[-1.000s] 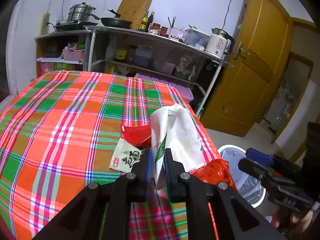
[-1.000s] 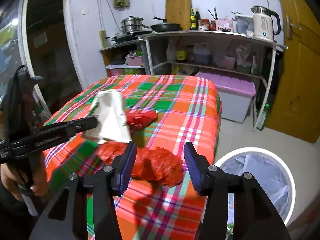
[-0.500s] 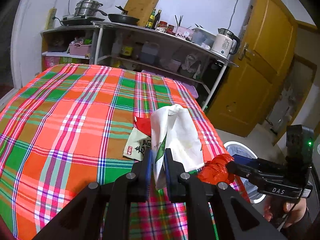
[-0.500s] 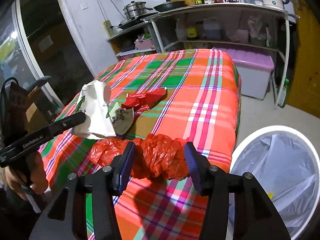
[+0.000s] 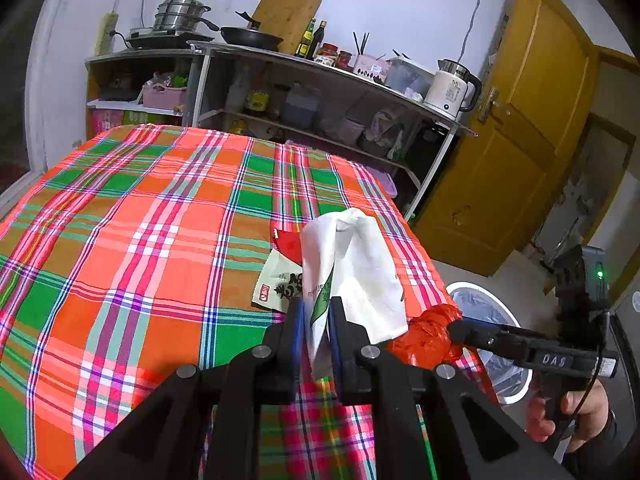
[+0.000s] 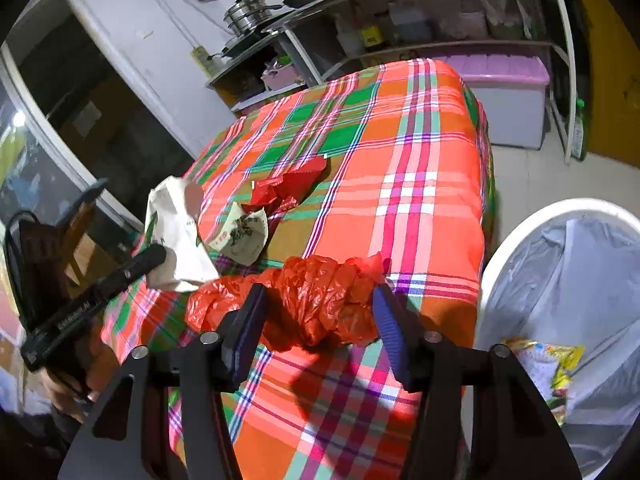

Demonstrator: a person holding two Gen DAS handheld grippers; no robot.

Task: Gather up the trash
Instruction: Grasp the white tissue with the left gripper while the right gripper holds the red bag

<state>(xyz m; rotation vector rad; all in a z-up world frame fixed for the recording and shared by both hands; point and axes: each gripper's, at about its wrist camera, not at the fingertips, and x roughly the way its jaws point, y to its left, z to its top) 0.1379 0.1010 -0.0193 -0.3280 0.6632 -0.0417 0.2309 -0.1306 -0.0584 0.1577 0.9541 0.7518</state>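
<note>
My left gripper (image 5: 316, 312) is shut on the lower edge of a white paper bag (image 5: 352, 264), which stands upright above the plaid tablecloth (image 5: 140, 240). In the right wrist view the same bag (image 6: 176, 236) hangs from the left gripper at the left. My right gripper (image 6: 316, 308) stands open at the table's near corner. A crumpled red plastic bag (image 6: 320, 300) lies between its fingers; the pads do not visibly press it. The left wrist view shows that red bag (image 5: 428, 336) at the right gripper's tip.
A cream printed wrapper (image 6: 240, 234) and a red wrapper (image 6: 288, 184) lie on the cloth behind the bags. A white bin (image 6: 516, 232) with a grey liner stands on the floor right of the table, a yellow packet (image 6: 556, 364) inside. Kitchen shelves stand behind.
My right gripper has dropped and rolled, closing in until the red plastic bag lies between its fingers. The left gripper has kept its hold on the white bag, nearly still.
</note>
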